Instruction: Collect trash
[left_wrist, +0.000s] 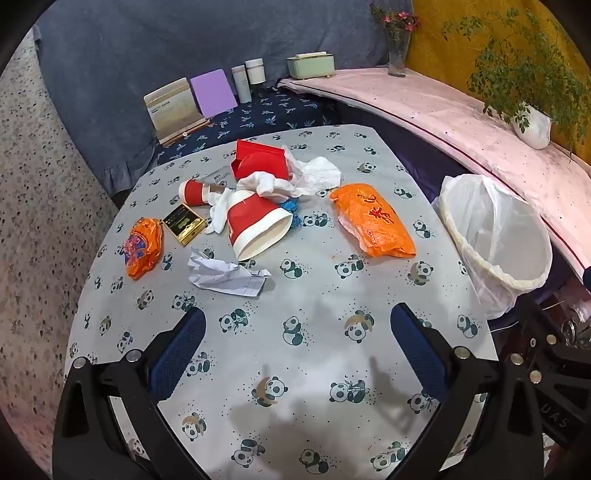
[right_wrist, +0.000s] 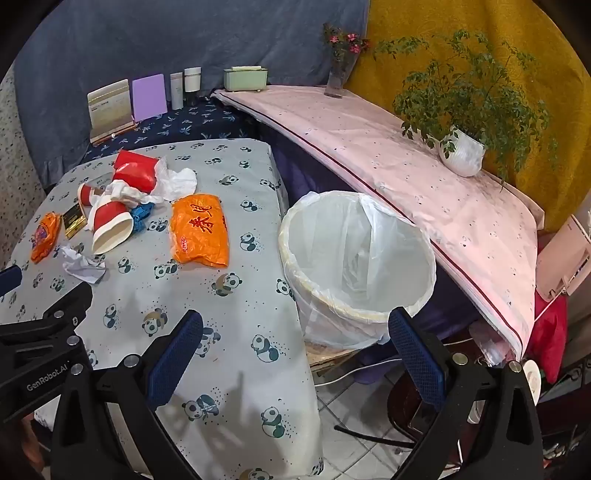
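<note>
I read "GenRobot.AI" on my left tool (right_wrist: 44, 332); both it and right tool (right_wrist: 295, 354) gape wide, holding nothing, over the bare near table (left_wrist: 295, 369) edge.

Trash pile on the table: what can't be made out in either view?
- Blue scrap: mostly hidden behind the big red cup, both views.
- Red box: contents covered by white tissue.
- Bin: bottom veiled by its plastic liner.
- Crumpled paper: print too small to read.
</note>
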